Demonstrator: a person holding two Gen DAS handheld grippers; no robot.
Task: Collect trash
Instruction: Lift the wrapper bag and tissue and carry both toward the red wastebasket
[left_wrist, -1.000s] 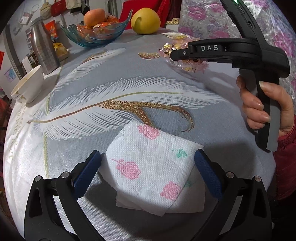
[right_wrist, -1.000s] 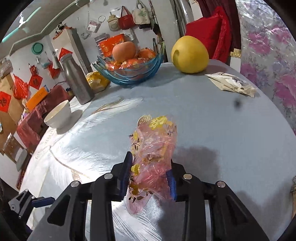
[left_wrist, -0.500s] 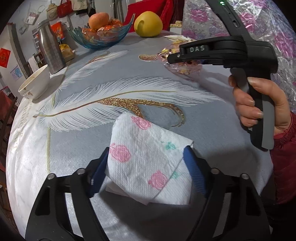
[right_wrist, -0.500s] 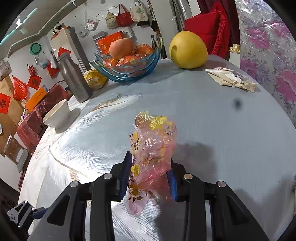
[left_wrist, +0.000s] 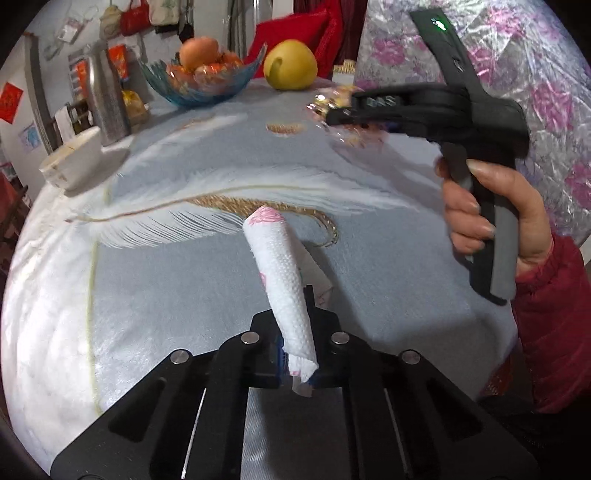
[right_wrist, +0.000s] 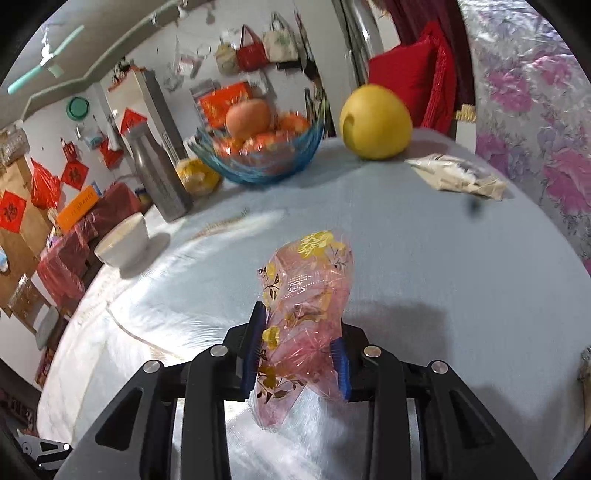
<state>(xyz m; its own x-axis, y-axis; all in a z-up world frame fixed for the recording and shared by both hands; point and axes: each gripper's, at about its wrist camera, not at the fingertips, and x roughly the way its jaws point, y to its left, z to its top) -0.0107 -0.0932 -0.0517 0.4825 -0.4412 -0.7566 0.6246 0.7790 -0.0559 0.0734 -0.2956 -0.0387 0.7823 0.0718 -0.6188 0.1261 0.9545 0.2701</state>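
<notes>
Left wrist view, lower centre: left gripper (left_wrist: 295, 354) is pinching the rose-print paper napkin (left_wrist: 282, 284), jaws having just been closing hard onto it. The napkin is sticking up as a squashed roll over the grey feather-print tablecloth (left_wrist: 166, 288); its bottom end is disappearing btwn the blue pads, so the pads are mostly hidden. Far right, a hand (left_wrist: 491, 218) in a red sleeve is wrapping the other gripper's handle, held upright w/ the black body reaching toward frame centre. That tool's tip is blurred and covering most of its load.

Right wrist view: white bowl (right_wrist: 123, 242) and steel flask (right_wrist: 157, 173) are sitting mid left; glass fruit bowl (right_wrist: 258, 155) upper centre, blurred. Right gripper (right_wrist: 297, 354) is squeezing the pink crinkly wrapper (right_wrist: 304, 310), lower centre, jaws having just been closing a bit more on it. Pomelo (right_wrist: 375, 122) is resting upper right, and a crumpled pale packet (right_wrist: 456, 177) is lying beside it on the cloth.
</notes>
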